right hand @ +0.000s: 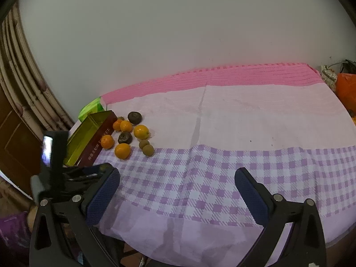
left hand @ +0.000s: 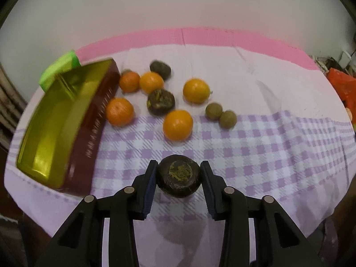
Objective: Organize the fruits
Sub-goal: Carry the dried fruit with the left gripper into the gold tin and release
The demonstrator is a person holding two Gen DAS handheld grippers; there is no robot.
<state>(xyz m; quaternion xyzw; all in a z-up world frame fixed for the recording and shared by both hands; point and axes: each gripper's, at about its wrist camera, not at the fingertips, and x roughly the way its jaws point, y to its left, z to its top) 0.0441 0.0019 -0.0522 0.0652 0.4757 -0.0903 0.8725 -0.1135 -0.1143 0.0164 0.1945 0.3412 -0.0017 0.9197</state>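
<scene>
Left gripper (left hand: pixel 179 175) jaws clamped on a dark brown, round, wrinkled fruit (left hand: pixel 179 176) above the lilac checked cloth (left hand: pixel 255 151), near the gold-lined maroon box (left hand: pixel 55 129). Right gripper (right hand: pixel 176 198) jaws wide apart, empty, over the bench.

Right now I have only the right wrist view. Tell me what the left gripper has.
Observer: The left gripper is shut on a dark fruit.
Operator: Say where that is.
Observer: Over the checked cloth, on the near side of the closest orange. I cannot tell whether the fruit is lifted.
Operator: Check the tin.
Observer: The tin lies left of the gripper, and no fruit shows on its gold floor.
</scene>
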